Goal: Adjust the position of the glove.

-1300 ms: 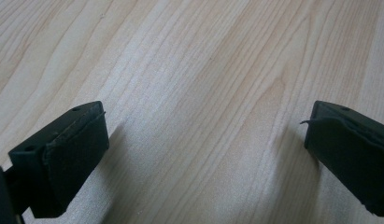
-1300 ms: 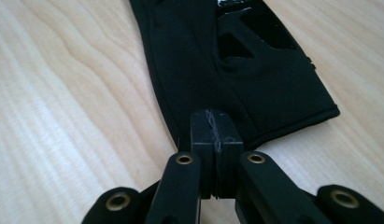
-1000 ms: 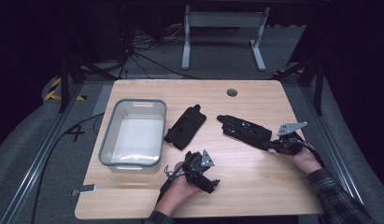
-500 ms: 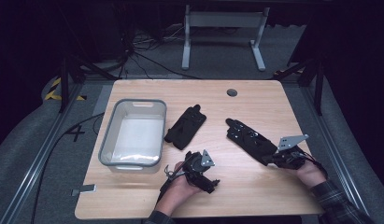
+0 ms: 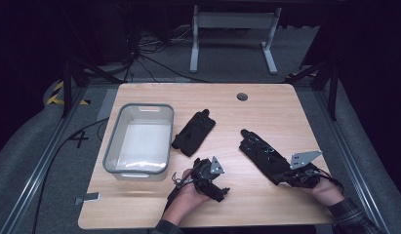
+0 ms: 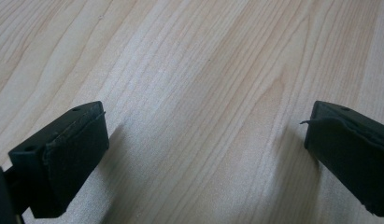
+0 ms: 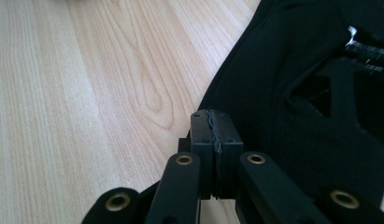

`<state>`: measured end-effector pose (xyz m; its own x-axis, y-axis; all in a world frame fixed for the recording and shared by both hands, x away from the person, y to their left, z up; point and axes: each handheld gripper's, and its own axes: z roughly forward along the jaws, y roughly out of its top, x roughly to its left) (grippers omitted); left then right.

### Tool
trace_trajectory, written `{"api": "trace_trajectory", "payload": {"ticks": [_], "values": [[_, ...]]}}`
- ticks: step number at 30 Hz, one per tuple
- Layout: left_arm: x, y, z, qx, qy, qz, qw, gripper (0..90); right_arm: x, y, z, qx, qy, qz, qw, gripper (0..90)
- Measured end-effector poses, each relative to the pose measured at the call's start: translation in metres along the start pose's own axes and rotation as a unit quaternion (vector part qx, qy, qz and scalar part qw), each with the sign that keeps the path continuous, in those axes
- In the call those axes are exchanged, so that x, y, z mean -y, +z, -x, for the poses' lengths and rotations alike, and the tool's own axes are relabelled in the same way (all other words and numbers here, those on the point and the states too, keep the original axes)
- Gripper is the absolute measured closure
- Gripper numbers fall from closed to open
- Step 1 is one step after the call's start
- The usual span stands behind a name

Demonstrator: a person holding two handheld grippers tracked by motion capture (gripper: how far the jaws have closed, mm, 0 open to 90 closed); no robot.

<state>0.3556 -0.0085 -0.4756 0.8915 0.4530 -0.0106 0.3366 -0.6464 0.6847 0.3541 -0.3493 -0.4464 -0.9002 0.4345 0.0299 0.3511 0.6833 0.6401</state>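
Two black gloves lie on the wooden table (image 5: 266, 112). One glove (image 5: 194, 132) rests near the middle, beside the bin. The other glove (image 5: 261, 152) lies at the right, fingers pointing away from me, and my right gripper (image 5: 286, 177) is shut on its near cuff edge. In the right gripper view the jaws of that gripper (image 7: 212, 126) are pressed together at the rim of the black glove fabric (image 7: 292, 93). My left gripper (image 5: 219, 191) sits low at the near middle of the table. Its jaws stand wide apart over bare wood (image 6: 180, 56), with nothing between them (image 6: 203, 140).
A grey plastic bin (image 5: 110, 146) with a pale inside stands at the left of the table. A round cable hole (image 5: 242, 96) sits near the far edge. Beyond the table stand a white metal frame (image 5: 232, 19) and floor cables (image 5: 154, 58).
My right gripper has pulled back toward the near right edge, dragging the right glove with it. The left gripper and the middle glove have stayed put.
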Motion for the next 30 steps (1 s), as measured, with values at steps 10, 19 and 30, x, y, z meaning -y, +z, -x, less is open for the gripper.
{"api": "trace_trajectory", "payload": {"ticks": [10,19,30], "values": [[0.000,0.000,0.000,0.000,0.000,0.001,1.0000,0.1,-0.030,-0.009,0.035,0.040,-0.001,0.044,0.9982,89.7],[-0.001,0.001,0.000,0.002,0.000,0.001,1.0000,0.1,-0.042,0.004,0.074,0.073,0.012,0.032,0.9967,89.8],[-0.001,0.001,0.000,0.002,0.000,0.001,1.0000,0.1,-0.045,0.023,0.092,0.070,0.015,0.012,0.9974,89.8]]}}
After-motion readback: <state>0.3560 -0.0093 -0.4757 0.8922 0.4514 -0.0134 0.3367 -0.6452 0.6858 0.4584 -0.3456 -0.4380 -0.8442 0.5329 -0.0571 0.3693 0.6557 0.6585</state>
